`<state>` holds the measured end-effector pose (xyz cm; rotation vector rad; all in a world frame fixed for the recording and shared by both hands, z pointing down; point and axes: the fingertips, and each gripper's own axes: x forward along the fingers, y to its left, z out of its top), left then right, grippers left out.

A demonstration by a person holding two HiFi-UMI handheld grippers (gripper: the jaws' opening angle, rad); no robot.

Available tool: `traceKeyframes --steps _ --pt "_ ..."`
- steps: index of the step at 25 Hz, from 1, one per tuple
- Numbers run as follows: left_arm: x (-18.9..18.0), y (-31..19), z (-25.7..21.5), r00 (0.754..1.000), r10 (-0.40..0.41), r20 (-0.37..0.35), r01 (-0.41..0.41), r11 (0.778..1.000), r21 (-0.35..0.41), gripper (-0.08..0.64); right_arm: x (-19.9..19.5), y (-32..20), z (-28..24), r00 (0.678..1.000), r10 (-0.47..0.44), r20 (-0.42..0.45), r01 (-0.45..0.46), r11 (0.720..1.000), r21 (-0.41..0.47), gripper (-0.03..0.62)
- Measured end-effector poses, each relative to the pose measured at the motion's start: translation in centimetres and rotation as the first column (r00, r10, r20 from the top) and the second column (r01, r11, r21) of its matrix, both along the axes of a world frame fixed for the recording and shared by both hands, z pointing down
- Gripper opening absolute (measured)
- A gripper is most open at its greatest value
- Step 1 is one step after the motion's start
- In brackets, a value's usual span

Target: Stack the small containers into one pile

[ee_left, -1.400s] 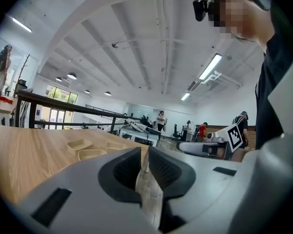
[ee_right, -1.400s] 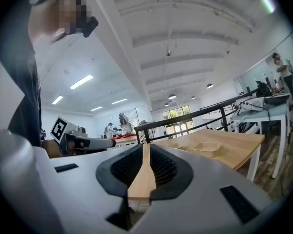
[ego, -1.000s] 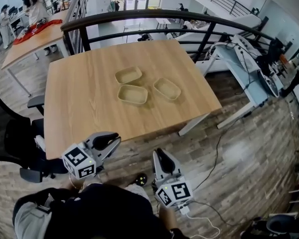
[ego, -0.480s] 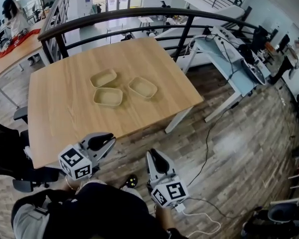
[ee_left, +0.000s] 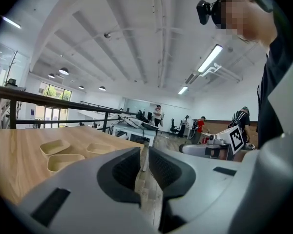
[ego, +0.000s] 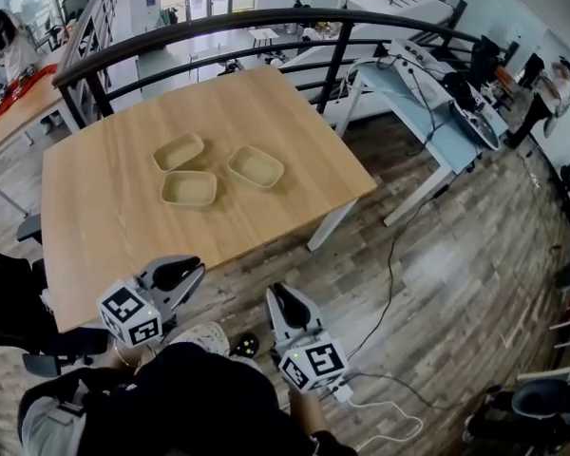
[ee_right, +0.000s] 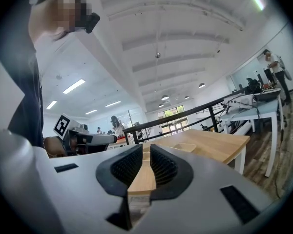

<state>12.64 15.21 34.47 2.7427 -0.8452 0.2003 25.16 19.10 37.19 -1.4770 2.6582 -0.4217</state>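
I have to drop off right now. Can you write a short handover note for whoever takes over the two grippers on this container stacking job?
Left gripper: fingers together, holding nothing.
Right gripper: fingers together, holding nothing.
Both are at the near side of the table, well short of the containers.
Things: three small containers sit in a cluster mid-table, upright and empty, none inside another: far container, near container, right container.
Done: nothing stacked yet.
Left: reach in, open a gripper, lift one container into another, then add the third.
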Motion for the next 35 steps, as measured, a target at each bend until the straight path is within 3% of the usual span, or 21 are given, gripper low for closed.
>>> traceKeyframes --steps 13,17,27,35 --pt "-3.0 -9.7 1.9 0.995 -0.099 -0.023 0.098 0.995 -0.033 0.041 -1.4 -9.3 0.1 0.995 -0.069 -0.075 0.067 0.997 -0.028 0.035" --pt "-2.7 -14.4 1.3 0.995 -0.099 -0.028 0.099 0.995 0.017 0.041 -1.4 -13.9 0.2 0.99 -0.083 -0.116 0.08 0.996 -0.037 0.147" --pt "-5.6 -21.0 2.9 0.979 -0.202 -0.025 0.202 0.979 -0.002 0.041 -3.1 -23.5 2.0 0.972 -0.172 -0.162 0.164 0.985 -0.062 0.144" --pt "-8.7 -23.5 3.7 0.956 -0.292 -0.01 0.292 0.956 -0.006 0.041 -4.0 -27.9 3.8 0.946 -0.211 -0.247 0.2 0.977 -0.069 0.144"
